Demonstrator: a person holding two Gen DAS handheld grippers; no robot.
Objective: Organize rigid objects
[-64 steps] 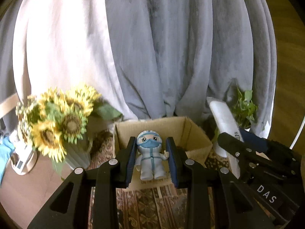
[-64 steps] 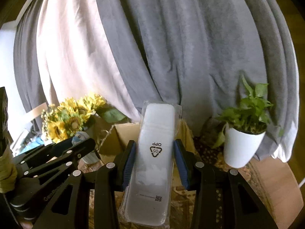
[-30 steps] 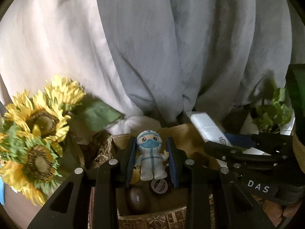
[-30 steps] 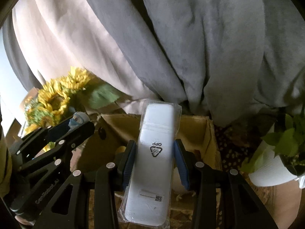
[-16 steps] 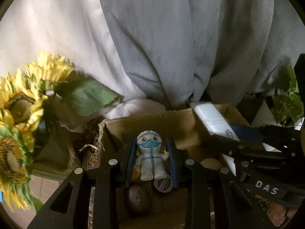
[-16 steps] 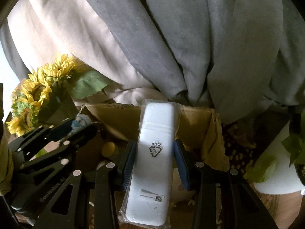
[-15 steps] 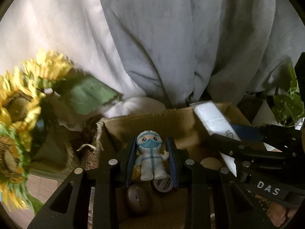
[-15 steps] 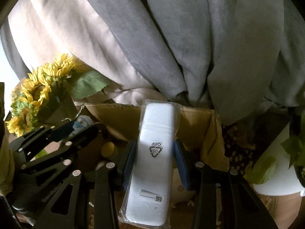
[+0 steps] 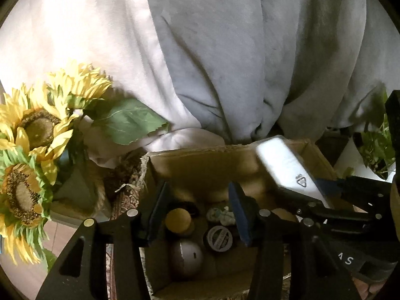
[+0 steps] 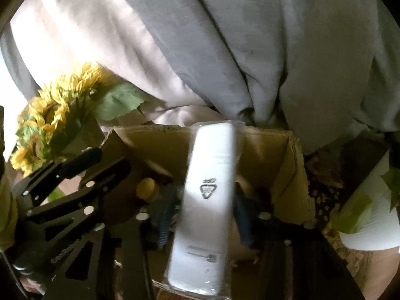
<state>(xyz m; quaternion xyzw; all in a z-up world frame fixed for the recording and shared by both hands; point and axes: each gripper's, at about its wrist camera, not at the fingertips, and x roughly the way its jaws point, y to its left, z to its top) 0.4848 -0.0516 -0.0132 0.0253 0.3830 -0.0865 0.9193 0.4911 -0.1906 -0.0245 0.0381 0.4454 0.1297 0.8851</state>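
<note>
both grippers over the open box

the left gripper (image 9: pixel 197 210) is hanging over the cardboard box (image 9: pixel 200 165), pointing forward and down into it, its fingers (image 9: pixel 157 207) spread wide with nothing between them. the small figure in the blue and white suit (image 9: pixel 221 215) is lying on the box floor between the fingertips, beside a yellow ball (image 9: pixel 178 220), a round cap with print (image 9: pixel 220 238) and a dull grey ball (image 9: pixel 186 256) nearer the camera.

the right gripper (image 10: pixel 203 215) is reaching in from the right side, tilted down over the same box (image 10: pixel 287 175). the white packet in clear wrap (image 10: pixel 207 200) is sitting between its blue pads (image 10: pixel 163 215), leaning a little to the left and blurred. gaps are showing on both sides between packet and pads, so the jaws are looking parted, and i cannot tell whether the packet is touching either pad. in the left view the packet (image 9: pixel 290 172) is jutting over the right part of the box, above its contents.

sunflowers (image 9: pixel 37 155) are standing to the left of the box, a white pot with a green plant (image 10: pixel 370 215) to the right, and grey and pale curtains (image 9: pixel 225 50) are hanging at the far side.
</note>
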